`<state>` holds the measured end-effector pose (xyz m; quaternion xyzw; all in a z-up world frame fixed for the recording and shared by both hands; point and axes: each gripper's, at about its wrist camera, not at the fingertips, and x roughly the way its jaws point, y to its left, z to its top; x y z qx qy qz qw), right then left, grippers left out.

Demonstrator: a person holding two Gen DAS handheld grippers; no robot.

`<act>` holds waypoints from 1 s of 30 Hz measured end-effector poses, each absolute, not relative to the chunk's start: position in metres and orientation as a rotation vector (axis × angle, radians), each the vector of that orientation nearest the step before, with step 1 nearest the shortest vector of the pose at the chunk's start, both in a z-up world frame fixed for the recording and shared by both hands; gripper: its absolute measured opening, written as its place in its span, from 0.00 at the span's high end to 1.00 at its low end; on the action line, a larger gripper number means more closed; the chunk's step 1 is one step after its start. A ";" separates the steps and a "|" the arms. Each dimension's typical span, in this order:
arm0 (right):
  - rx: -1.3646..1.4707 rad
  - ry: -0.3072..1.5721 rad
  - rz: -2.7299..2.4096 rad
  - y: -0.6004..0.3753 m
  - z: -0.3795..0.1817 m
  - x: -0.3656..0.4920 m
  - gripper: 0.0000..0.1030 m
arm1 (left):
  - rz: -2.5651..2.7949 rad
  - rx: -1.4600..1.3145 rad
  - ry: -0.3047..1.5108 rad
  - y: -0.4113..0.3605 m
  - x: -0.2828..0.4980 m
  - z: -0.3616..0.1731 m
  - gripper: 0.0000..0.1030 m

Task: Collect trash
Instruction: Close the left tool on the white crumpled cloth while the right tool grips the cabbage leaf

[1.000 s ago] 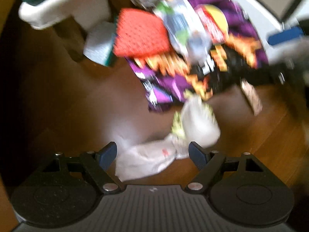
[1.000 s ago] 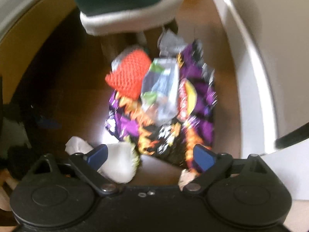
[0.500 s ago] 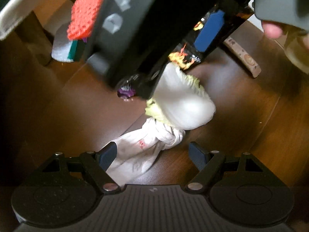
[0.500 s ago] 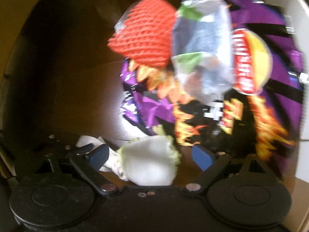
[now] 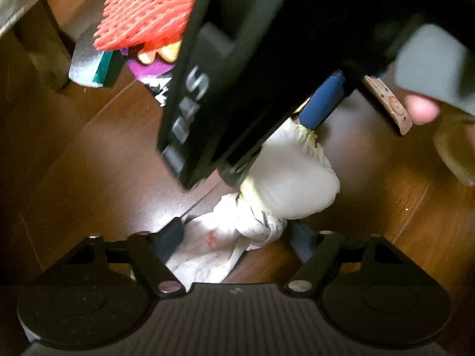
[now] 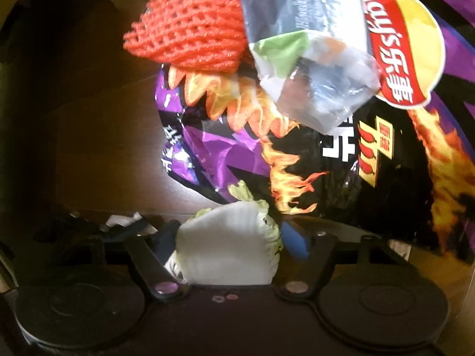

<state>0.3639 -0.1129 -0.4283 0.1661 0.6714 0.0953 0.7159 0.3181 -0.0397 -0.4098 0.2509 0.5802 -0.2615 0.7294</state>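
Observation:
A white bundle with yellow-green frilled edges [image 5: 292, 184] lies on the dark wooden floor [image 5: 89, 160], joined to a crumpled white tissue [image 5: 213, 252]. My left gripper [image 5: 237, 237] has closed in around the tissue. My right gripper [image 6: 228, 234] is closed on the white bundle [image 6: 225, 252]; its body [image 5: 267, 44] fills the top of the left wrist view. Behind lie a purple Lay's chip bag [image 6: 371, 154], a red foam net [image 6: 193, 29] and a clear wrapper [image 6: 308, 47].
A brown strip of packaging [image 5: 389, 103] lies on the floor at right. A grey-and-green packet [image 5: 92, 65] sits beside a wooden furniture leg [image 5: 41, 53] at upper left. A fingertip [image 5: 421, 108] shows on the right gripper's handle.
The right gripper dropped onto the white bundle and closed on it. The left gripper's fingers narrowed around the tissue. The trash pile now looms larger in the right wrist view.

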 end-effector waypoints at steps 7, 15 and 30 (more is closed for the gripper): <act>0.453 1.466 0.205 -0.132 -0.416 0.365 0.56 | -0.570 0.473 1.319 -0.036 0.326 -0.406 0.61; 0.465 1.405 0.206 -0.146 -0.380 0.352 0.89 | -0.539 0.349 1.361 -0.020 0.328 -0.406 0.69; 0.482 1.217 0.171 -0.192 -0.297 0.307 0.94 | -0.498 0.191 1.309 -0.004 0.335 -0.346 0.71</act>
